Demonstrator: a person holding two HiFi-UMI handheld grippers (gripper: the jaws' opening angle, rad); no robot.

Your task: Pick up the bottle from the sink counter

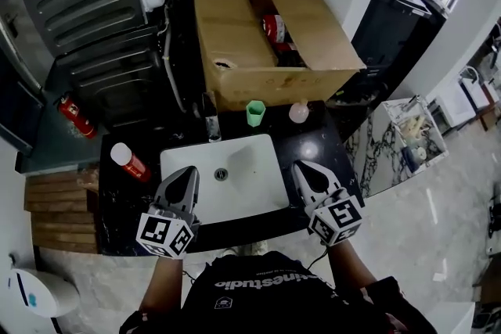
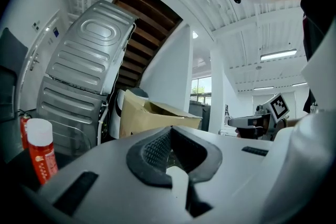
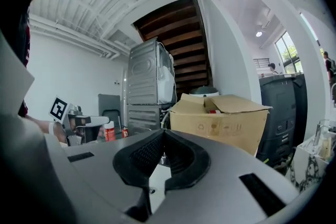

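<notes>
A red bottle with a white cap [image 1: 129, 160] stands on the left end of the black sink counter [image 1: 321, 141]. It also shows as the red bottle [image 2: 41, 157] at the left of the left gripper view, and small and far as the red bottle [image 3: 109, 131] in the right gripper view. My left gripper [image 1: 190, 170] hovers over the basin's front left corner, right of the bottle and apart from it, jaws shut and empty. My right gripper [image 1: 298, 166] is over the basin's front right corner, also shut with nothing in it.
A white basin [image 1: 235, 168] with a faucet [image 1: 211, 125] fills the counter's middle. Behind it stand a green cup [image 1: 255, 113], a clear cup [image 1: 298, 113] and a large open cardboard box [image 1: 266, 51]. A fire extinguisher [image 1: 76, 117] lies on the floor at left.
</notes>
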